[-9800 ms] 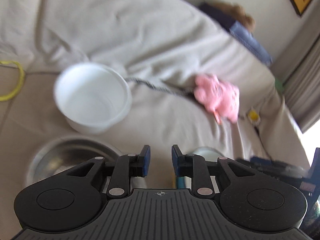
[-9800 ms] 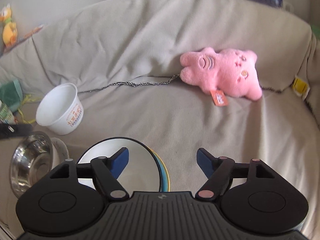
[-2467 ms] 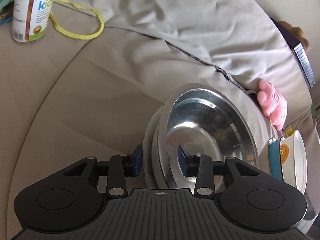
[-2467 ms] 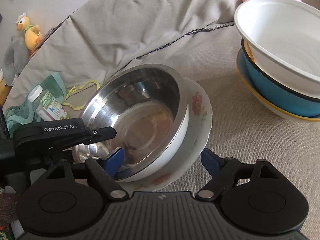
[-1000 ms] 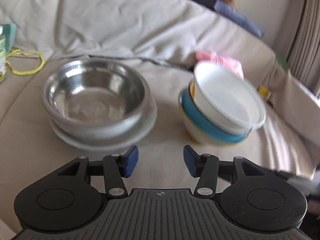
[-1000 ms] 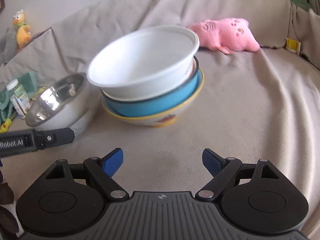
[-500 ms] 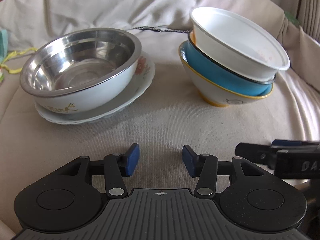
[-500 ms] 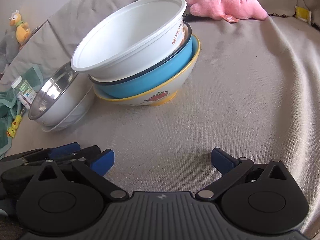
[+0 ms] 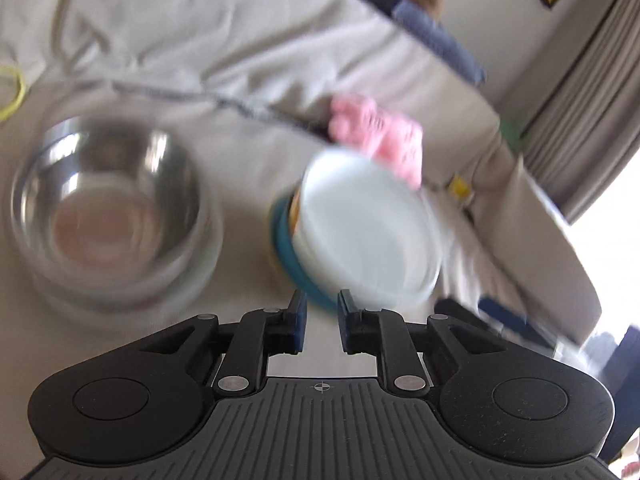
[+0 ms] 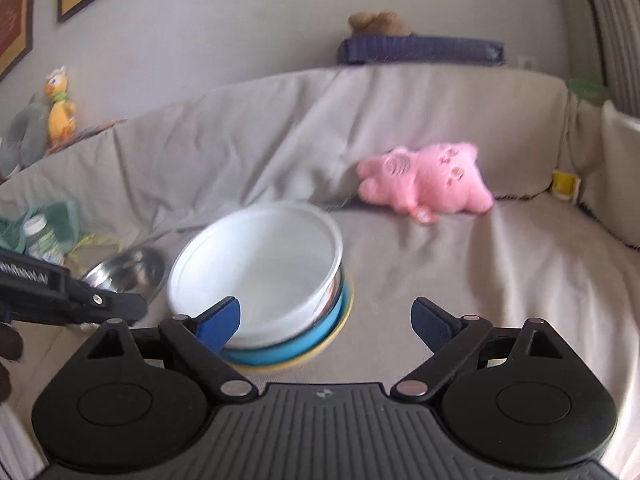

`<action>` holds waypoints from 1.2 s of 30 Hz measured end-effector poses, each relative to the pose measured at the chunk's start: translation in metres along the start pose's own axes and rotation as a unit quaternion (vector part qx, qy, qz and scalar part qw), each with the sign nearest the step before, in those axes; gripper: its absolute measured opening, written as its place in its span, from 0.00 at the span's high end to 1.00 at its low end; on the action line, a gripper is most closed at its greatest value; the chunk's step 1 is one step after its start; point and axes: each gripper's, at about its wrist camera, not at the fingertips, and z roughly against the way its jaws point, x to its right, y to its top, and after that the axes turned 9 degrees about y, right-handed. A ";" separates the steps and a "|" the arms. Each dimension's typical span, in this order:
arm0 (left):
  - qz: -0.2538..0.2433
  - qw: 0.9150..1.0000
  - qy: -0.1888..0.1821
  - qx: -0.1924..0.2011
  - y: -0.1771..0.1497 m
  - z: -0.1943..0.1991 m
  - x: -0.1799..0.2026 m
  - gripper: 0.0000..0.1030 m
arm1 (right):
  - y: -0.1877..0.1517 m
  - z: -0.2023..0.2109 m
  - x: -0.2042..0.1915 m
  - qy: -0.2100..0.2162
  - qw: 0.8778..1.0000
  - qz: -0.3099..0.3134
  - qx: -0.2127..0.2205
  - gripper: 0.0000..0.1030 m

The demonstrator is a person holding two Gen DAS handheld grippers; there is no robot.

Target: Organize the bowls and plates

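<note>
On the beige sofa cover stand two stacks. A steel bowl sits in a white bowl on a plate, blurred. Right of it a white bowl nests in a blue bowl and a yellow-rimmed bowl. My left gripper hovers above and short of both stacks. Its jaws are closing, drawn almost together, with nothing between them. My right gripper hangs above the white bowl stack. Its jaws stand wide and are closing a little, holding nothing.
A pink plush toy lies behind the white bowl stack. A bottle and green cloth sit at far left near a yellow cord. A dark blue cushion rests on the sofa back.
Both grippers have risen and now look down on the stacks from higher up. The left jaws have gone from wide apart to nearly together. Neither stack has moved.
</note>
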 end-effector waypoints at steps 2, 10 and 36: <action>-0.030 0.999 0.034 0.020 0.036 0.000 0.026 0.82 | 0.015 -0.010 0.006 -0.039 0.999 0.003 -0.002 0.09; -0.075 0.997 0.020 -0.028 0.050 -0.044 0.025 0.83 | 0.037 -0.055 0.026 -0.001 0.992 -0.025 -0.120 0.09; -0.153 0.986 0.067 -0.002 0.053 -0.025 0.051 0.76 | 0.004 -0.115 0.045 0.048 0.984 -0.115 -0.129 0.36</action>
